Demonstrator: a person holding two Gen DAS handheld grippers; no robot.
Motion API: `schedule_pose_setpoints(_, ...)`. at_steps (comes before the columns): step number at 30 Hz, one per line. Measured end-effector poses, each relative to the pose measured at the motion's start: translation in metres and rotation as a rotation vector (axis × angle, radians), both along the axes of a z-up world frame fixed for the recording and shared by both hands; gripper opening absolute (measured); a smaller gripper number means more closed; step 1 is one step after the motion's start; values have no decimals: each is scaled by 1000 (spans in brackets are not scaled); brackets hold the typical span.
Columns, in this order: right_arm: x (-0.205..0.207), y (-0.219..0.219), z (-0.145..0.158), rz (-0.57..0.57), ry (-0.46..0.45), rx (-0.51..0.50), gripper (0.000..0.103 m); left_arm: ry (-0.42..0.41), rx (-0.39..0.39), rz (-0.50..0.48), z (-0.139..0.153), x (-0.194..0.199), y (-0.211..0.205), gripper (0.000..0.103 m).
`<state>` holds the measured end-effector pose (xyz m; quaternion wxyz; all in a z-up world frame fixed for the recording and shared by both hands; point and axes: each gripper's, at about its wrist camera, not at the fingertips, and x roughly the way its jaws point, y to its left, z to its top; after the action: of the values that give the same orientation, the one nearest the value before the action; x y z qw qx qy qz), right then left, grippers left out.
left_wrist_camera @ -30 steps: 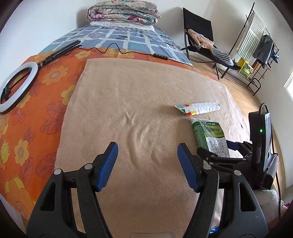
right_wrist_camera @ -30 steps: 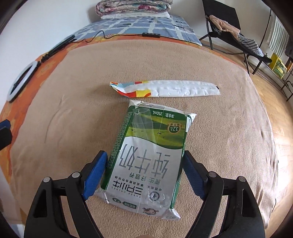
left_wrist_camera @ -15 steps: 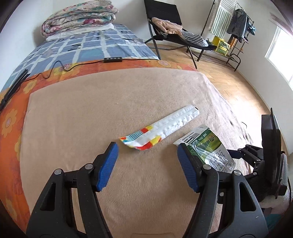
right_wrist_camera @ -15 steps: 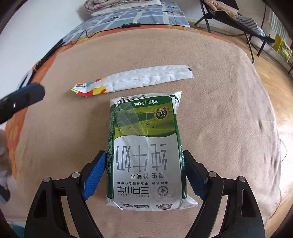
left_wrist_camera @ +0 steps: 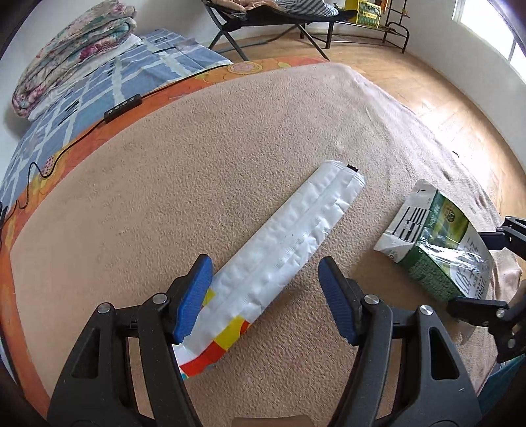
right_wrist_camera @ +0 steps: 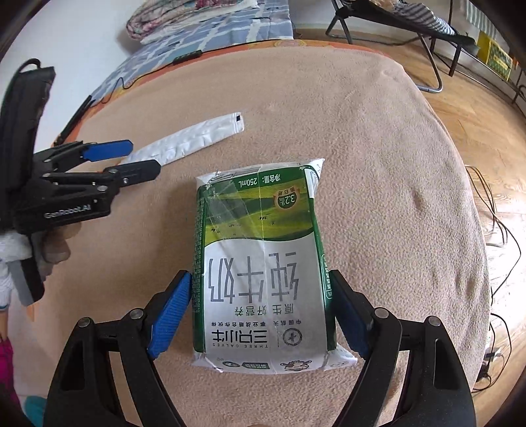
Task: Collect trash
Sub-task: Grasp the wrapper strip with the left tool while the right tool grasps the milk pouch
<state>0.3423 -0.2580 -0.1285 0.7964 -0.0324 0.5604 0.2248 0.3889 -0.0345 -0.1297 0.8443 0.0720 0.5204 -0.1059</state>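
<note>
Right wrist: hand-held gripper (right_wrist_camera: 261, 310) straddles milk carton (right_wrist_camera: 261, 262).

Setting: a home bedroom. A bed (left_wrist_camera: 197, 157) carries a folded floral quilt (left_wrist_camera: 69, 49) at its head. Beyond the bed stands a folding chair (left_wrist_camera: 269, 19) on wooden flooring (left_wrist_camera: 437, 98).

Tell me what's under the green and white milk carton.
The green and white milk carton lies flat on the beige fleece blanket, between the right tongs. Whatever sits directly beneath the carton is covered; only blanket shows around its edges.
</note>
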Motion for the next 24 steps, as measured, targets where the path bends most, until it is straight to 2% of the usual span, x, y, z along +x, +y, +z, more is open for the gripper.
schedule_pose_setpoints(4, -3, -7, 4, 3, 2, 29, 82, 4, -31, 33, -7, 5, 6, 65)
schedule_pose_setpoints(6, -3, -6, 2, 16, 4, 33, 82, -6, -61, 50, -5, 5, 8, 43)
schedule_pose_setpoints(7, -1, -5, 1, 21, 4, 32, 82, -4, -79, 60, -4, 4, 9, 38)
schedule_pose_setpoints(8, -2, -3, 1, 27, 2, 30, 82, -2, -91, 71, -3, 4, 11, 28)
schedule_pose_setpoints(9, -1, -1, 1, 33, -2, 27, 82, 1, -97, 83, -2, 3, 11, 22)
schedule_pose_setpoints(12, 1, 8, -2, 62, -17, -11, 82, -1, -104, 105, 1, -2, 12, 18)
schedule_pose_setpoints(18, -6, 30, -13, 101, -69, -133, 81, -24, -126, 150, 10, -26, 17, 16)
schedule_pose_setpoints(24, -18, 27, -1, 101, -117, -129, 79, -56, -118, 181, 28, -60, 27, 16)
